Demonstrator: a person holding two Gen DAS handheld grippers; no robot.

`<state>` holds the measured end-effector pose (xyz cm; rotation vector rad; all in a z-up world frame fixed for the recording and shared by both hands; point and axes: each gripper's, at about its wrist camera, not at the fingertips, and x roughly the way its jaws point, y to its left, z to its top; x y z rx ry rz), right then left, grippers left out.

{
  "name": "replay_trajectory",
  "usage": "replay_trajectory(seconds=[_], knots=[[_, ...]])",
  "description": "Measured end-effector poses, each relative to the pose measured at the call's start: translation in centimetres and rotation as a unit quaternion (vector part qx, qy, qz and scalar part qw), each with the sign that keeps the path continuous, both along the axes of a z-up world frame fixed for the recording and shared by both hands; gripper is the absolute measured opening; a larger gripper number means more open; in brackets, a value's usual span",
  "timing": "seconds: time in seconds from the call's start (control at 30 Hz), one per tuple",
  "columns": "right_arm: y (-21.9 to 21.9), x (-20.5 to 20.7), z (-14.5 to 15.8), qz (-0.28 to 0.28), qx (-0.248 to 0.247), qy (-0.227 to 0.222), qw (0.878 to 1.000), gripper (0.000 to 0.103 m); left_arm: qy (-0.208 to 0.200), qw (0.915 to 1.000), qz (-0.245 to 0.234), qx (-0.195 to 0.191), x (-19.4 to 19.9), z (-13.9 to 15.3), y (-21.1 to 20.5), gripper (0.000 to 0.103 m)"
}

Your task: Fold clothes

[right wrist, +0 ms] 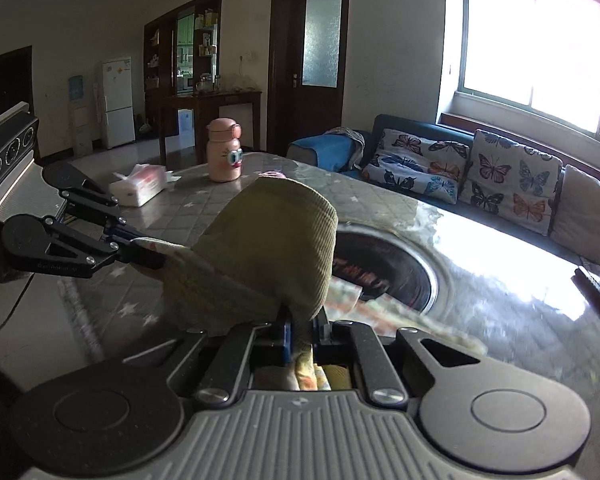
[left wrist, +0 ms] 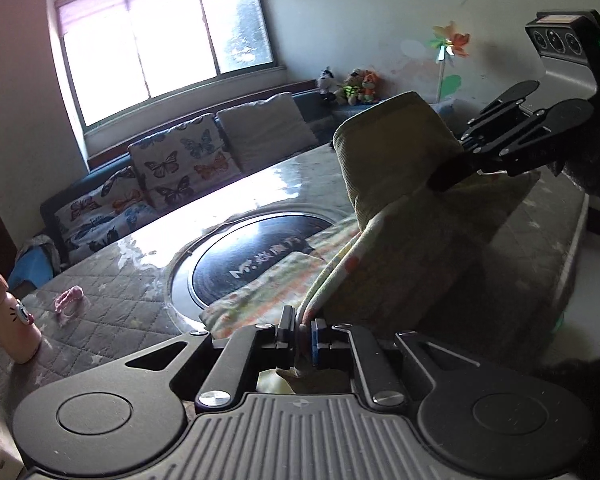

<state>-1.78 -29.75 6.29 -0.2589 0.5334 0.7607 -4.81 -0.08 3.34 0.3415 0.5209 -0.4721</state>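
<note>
A small garment (left wrist: 400, 208), olive corduroy outside with a pale patterned lining, hangs lifted above the table between both grippers. My left gripper (left wrist: 302, 330) is shut on its lining edge. My right gripper (right wrist: 302, 330) is shut on the olive cloth (right wrist: 268, 248). In the left wrist view the right gripper (left wrist: 446, 174) pinches the garment's far side. In the right wrist view the left gripper (right wrist: 152, 258) pinches the opposite edge. The garment's lower part trails onto the table (left wrist: 260, 292).
The table (left wrist: 112, 304) has a grey quilted cover and a round black inset (left wrist: 252, 256). A pink bottle (right wrist: 223, 151), a tissue pack (right wrist: 140, 186) and a small pink item (left wrist: 68, 298) lie on it. A sofa with butterfly cushions (right wrist: 496, 176) stands behind.
</note>
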Motion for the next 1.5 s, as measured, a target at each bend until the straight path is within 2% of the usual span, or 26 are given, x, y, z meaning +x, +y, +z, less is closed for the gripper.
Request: replay_trajectory(seconds=[0.2,0.37,0.43,0.5,0.57,0.67,0.83,0.97,1.1,1.2,1.3,1.37,1.5], knots=[[2.7,7.9,-0.5,0.006,-0.037,0.016,0.999,0.008,0.030,0.9990,0.032,-0.003,6.8,-1.0,0.6,0.008],[4.3,12.9,-3.7,-0.015,-0.053,0.048,0.997,0.009,0.068,0.9959,0.060,-0.003,11.9,-3.4,0.9,0.008],[4.7,14.5,-5.3,-0.036,-0.053,0.063,0.996,0.015,0.084,0.9939,0.071,-0.001,13.6,-4.6,1.0,0.008],[4.8,15.1,-6.7,-0.058,-0.049,0.071,0.995,0.016,0.093,0.9924,0.080,-0.001,14.3,-5.6,1.1,0.009],[4.1,15.0,-7.2,-0.076,-0.032,0.067,0.994,0.028,0.096,0.9915,0.087,-0.002,14.7,-6.2,1.1,0.009],[2.3,13.9,-7.5,-0.100,-0.010,0.065,0.993,0.037,0.093,0.9916,0.090,-0.003,14.8,-6.0,1.0,0.010],[-1.2,12.3,-8.8,-0.156,0.007,0.073,0.985,0.037,0.084,0.9918,0.096,-0.002,15.3,-5.4,0.8,0.012],[-2.7,12.4,-10.3,-0.181,0.019,0.101,0.978,0.035,0.088,0.9901,0.109,-0.001,16.7,-5.5,0.7,0.014],[-3.4,12.7,-11.2,-0.207,0.027,0.112,0.972,0.030,0.090,0.9869,0.133,0.014,17.7,-6.3,0.8,0.025],[-3.8,12.7,-10.9,-0.227,0.041,0.108,0.967,0.024,0.083,0.9835,0.161,0.010,18.1,-6.0,1.6,0.026],[-3.3,12.5,-10.2,-0.212,0.065,0.100,0.970,0.022,0.072,0.9798,0.187,0.003,18.5,-5.2,2.4,0.025],[-2.6,12.6,-10.2,-0.195,0.065,0.104,0.973,0.021,0.066,0.9784,0.196,-0.009,18.5,-4.5,2.7,0.025],[-0.3,13.4,-10.6,-0.166,0.046,0.116,0.978,0.020,0.064,0.9843,0.162,-0.029,17.3,-3.4,2.1,0.025]])
